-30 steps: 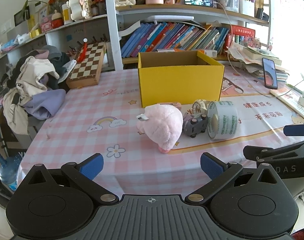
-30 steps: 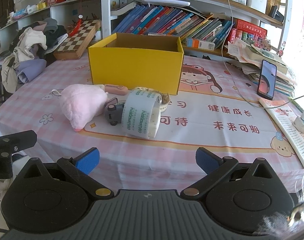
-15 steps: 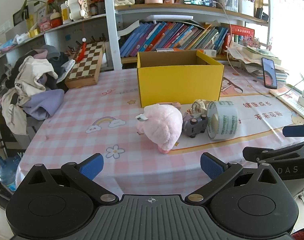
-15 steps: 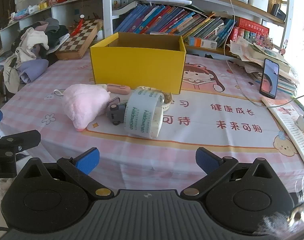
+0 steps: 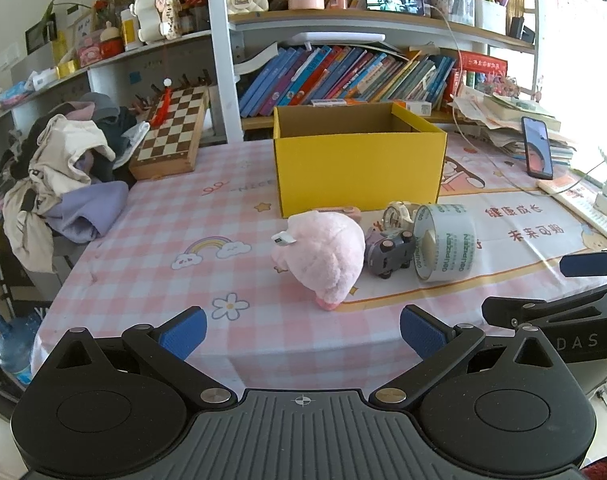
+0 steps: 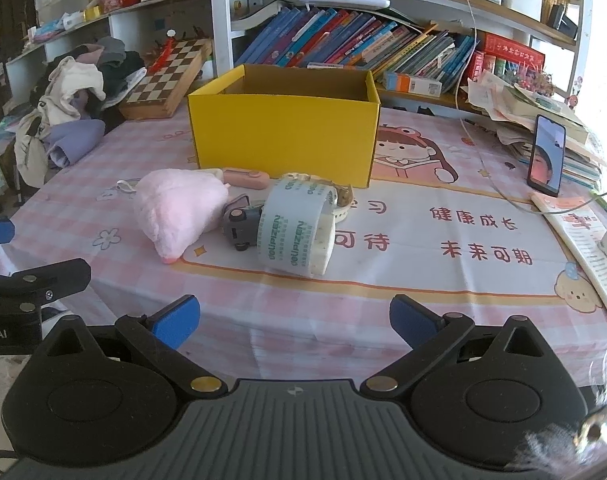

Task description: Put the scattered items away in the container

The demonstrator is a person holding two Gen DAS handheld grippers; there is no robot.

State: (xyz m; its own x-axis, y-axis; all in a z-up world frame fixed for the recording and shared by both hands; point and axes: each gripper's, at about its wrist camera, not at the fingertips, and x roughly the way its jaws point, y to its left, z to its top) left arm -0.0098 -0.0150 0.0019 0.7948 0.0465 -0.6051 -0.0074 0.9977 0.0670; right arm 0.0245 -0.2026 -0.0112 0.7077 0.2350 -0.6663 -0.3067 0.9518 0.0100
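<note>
- Left wrist view: left gripper point(image 5: 301, 330) low over the near edge of the surface point(image 5: 151, 248), blue-padded fingers point(image 5: 181, 332) wide apart, nothing between them.
- Yellow box point(image 5: 357, 168) stands open-topped on the pink checked cloth, farther back, centre; what shows of its inside is bare brown wall.
- Just in front of the box, a tight cluster: pink plush toy point(image 5: 325, 258) at left, grey toy car point(image 5: 391, 250) touching its right side, roll of clear tape point(image 5: 445, 242) on its edge against the car.
- Behind the car and tape, a pale watch point(image 5: 397, 214); a small pink flat case point(image 5: 345, 210) lies at the foot of the box.
- Right gripper point(image 5: 575, 280) shows at the right edge, off the cluster, holding nothing.
- Chessboard point(image 5: 173, 136) leans at back left beside a heap of clothes point(image 5: 63, 168); phone point(image 5: 537, 154) propped at right.

- Right wrist view: right gripper point(image 6: 295, 320) also low at the near edge, fingers point(image 6: 413, 318) spread, empty.
- Tape roll point(image 6: 297, 228) nearest the centre, car point(image 6: 241, 224) pressed to its left, plush point(image 6: 177, 212) beyond that.
- Pink case point(image 6: 247, 178) lies between plush and box point(image 6: 285, 130); watch point(image 6: 341, 200) partly hidden behind the roll.
- Left gripper's black arm point(image 6: 27, 284) enters at the left edge, clear of the items.
- All scattered items are outside the box.
</note>
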